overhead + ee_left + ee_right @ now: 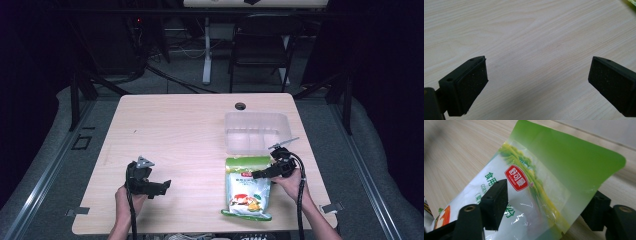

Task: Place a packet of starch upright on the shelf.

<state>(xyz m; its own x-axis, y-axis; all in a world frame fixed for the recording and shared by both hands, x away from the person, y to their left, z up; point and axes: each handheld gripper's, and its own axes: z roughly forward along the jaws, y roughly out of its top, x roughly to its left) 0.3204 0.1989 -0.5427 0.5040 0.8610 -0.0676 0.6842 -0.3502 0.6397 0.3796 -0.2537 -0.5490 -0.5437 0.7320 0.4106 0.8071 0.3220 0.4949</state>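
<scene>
Lying flat near the front right edge of the pale wooden table, a green-and-white plastic food pouch, green top end toward the clear plastic storage box just behind it, probably to go in there. Right gripper low over the pouch's upper part, jaws spread on either side of the green top, one above the printed face, one past its edge; ready to pinch, not yet clenched. Left gripper waiting well apart over bare wood, jaws wide and empty. Readable on the pouch: a red badge with Chinese characters, green characters including "食用", and letters beginning "COR", rest hidden.
</scene>
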